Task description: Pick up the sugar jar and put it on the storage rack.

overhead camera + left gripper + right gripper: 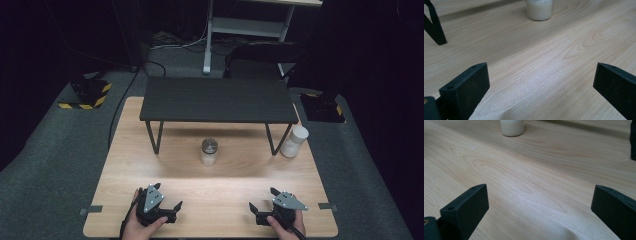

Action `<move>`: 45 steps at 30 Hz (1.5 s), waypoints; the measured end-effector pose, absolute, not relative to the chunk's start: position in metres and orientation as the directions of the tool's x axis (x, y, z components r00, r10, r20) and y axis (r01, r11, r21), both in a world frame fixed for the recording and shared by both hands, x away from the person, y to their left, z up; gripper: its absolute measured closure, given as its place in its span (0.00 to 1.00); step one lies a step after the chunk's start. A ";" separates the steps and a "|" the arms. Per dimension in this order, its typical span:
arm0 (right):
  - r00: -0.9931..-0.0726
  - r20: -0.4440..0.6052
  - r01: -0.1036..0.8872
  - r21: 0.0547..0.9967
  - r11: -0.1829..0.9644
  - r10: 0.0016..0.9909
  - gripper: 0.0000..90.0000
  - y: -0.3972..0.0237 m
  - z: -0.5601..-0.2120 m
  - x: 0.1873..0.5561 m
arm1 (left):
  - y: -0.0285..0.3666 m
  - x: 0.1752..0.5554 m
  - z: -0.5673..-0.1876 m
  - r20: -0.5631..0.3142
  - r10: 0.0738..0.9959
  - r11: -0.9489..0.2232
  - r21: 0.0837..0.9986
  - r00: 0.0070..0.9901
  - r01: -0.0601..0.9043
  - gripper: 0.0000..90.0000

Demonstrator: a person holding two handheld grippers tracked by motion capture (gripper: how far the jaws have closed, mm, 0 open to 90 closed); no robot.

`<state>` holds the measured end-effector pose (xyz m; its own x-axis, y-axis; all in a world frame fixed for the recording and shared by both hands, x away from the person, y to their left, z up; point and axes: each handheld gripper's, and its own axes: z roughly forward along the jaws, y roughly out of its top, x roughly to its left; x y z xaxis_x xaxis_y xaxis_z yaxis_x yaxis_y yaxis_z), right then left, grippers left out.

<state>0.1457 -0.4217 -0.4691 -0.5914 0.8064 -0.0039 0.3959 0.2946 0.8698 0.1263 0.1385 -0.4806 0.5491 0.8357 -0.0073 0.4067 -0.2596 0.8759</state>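
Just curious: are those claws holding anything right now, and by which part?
Nothing. The left claw and right claw are open and empty; the jar stands untouched.

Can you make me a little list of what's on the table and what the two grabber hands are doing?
table: light wood table
shelf: low black shelf on thin legs, at the far side
middle jar: jar with a metal lid, white stuff inside, in front of the shelf
other jar: white jar, beside the shelf's right leg
left gripper: near edge of the table, jaws wide open, nothing between them
right gripper: near edge of the table, jaws wide open, nothing between them
nearest thing to both: the middle jar, not touched
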 end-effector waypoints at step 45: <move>-0.590 -0.008 0.387 0.875 0.291 0.808 0.01 -0.423 -0.470 0.143 | 0.105 0.163 -0.465 -0.004 0.813 -0.221 0.923 0.583 0.314 0.00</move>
<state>0.1435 -0.4225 -0.4703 -0.5896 0.8077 -0.0085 0.3867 0.2914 0.8750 0.1631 0.1051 -0.4651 0.5828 0.8126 -0.0040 0.3139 -0.2206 0.9235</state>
